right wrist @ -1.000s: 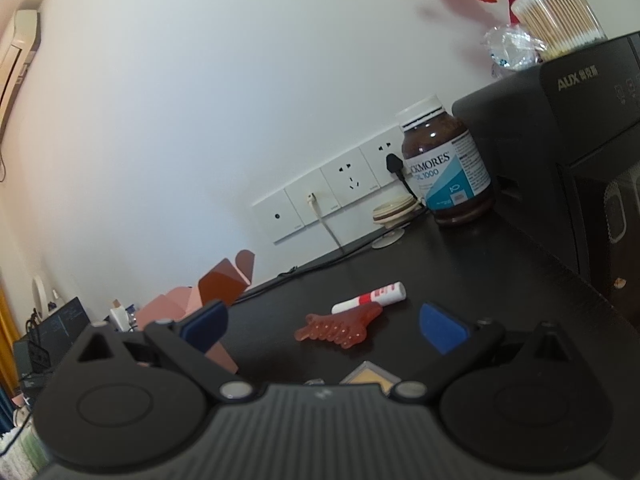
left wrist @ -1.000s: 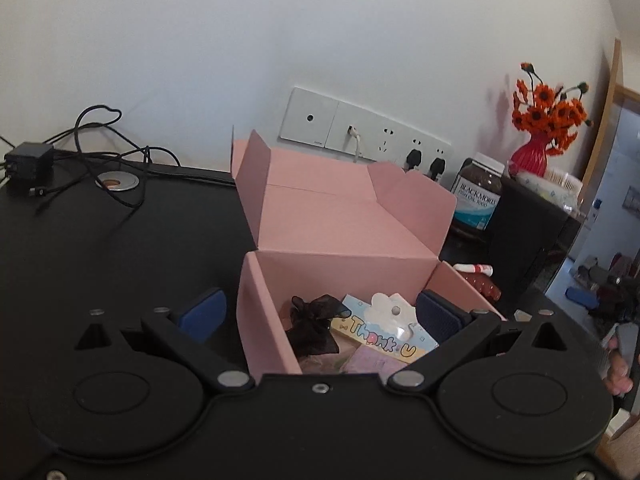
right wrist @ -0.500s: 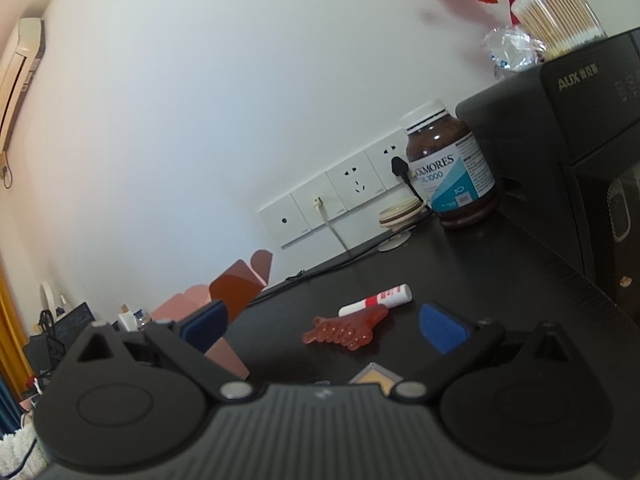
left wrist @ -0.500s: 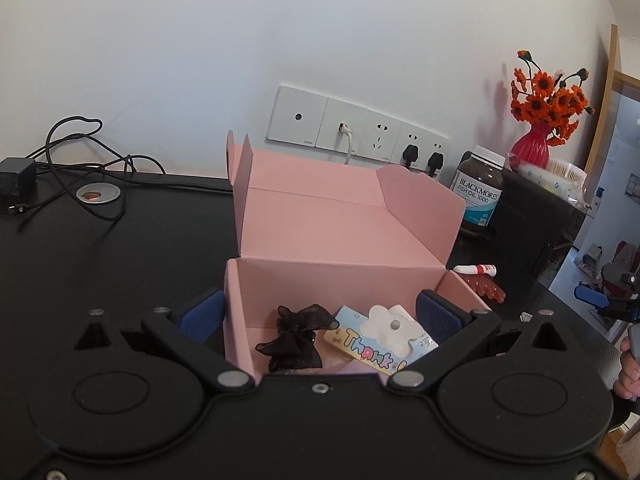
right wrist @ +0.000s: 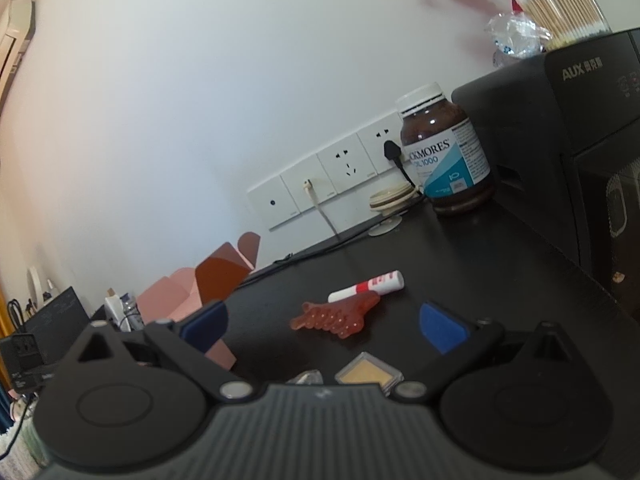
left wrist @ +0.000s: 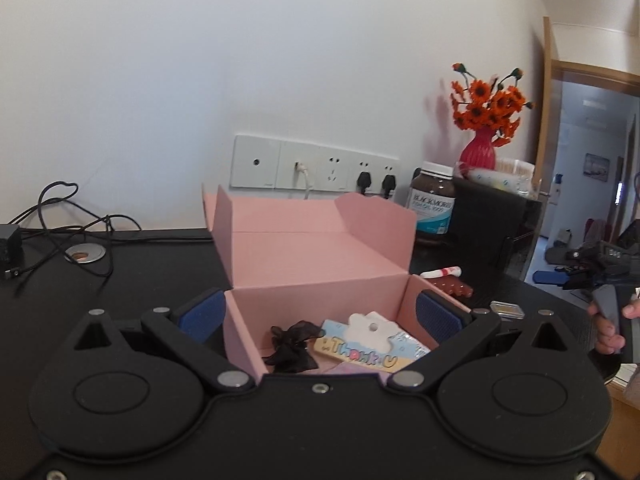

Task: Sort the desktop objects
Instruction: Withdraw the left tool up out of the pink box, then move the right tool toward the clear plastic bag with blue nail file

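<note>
A black desk [left wrist: 120,280] stands against a white wall [left wrist: 240,60] with five wall plates. One pink box [left wrist: 320,248] sits open between the spread fingers of the left gripper [left wrist: 320,316], holding one bow [left wrist: 294,344] and one card [left wrist: 360,350]. The right gripper [right wrist: 324,324], also wide apart and empty, faces one red comb [right wrist: 340,316] and one tube [right wrist: 366,286] just beyond.

"AUX" on cabinet [right wrist: 580,128]; "1000" on bottle [right wrist: 444,152]; "Thank U" card [left wrist: 360,354]
</note>
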### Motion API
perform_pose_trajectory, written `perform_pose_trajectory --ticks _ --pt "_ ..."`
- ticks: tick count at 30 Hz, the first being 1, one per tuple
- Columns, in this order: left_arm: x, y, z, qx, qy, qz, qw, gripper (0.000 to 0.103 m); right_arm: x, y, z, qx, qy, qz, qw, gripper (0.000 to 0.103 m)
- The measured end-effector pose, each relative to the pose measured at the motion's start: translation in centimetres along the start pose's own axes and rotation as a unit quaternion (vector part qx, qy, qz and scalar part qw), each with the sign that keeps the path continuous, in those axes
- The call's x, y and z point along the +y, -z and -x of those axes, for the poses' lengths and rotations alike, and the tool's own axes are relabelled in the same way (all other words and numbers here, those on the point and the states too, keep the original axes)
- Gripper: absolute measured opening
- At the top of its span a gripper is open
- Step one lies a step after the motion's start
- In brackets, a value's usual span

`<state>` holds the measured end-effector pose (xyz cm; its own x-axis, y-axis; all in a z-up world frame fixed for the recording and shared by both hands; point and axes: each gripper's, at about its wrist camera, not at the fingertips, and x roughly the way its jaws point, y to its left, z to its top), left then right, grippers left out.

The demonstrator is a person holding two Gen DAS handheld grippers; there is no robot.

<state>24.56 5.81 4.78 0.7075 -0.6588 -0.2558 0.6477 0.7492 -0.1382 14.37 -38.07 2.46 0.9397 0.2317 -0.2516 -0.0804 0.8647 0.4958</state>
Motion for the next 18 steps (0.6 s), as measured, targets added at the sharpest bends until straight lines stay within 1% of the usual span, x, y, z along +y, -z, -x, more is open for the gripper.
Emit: perform_pose_trajectory --ticks 4,8,11,14,18 --pt "-0.3 0.0 0.3 -0.009 0.017 -0.006 0.9998 0.103 0.1 0.0 -0.5 0.012 0.013 0.003 1.000 0.102" --pt "-0.3 0.1 0.7 -0.018 0.021 -0.005 0.9996 0.103 0.2 0.0 -0.9 0.028 0.029 0.000 0.999 0.102" --pt "-0.5 0.1 0.7 -0.020 0.025 -0.008 0.9995 0.103 0.2 -0.1 -1.1 0.039 0.050 -0.006 0.998 0.102" --pt "-0.7 0.2 0.8 -0.021 0.030 -0.016 0.9992 0.103 0.3 -0.1 -1.3 0.037 0.074 -0.007 0.997 0.102" --pt "-1.1 0.3 0.8 -0.019 0.037 -0.028 0.9987 0.103 1.0 -0.3 -1.1 0.047 0.084 0.002 0.995 0.102"
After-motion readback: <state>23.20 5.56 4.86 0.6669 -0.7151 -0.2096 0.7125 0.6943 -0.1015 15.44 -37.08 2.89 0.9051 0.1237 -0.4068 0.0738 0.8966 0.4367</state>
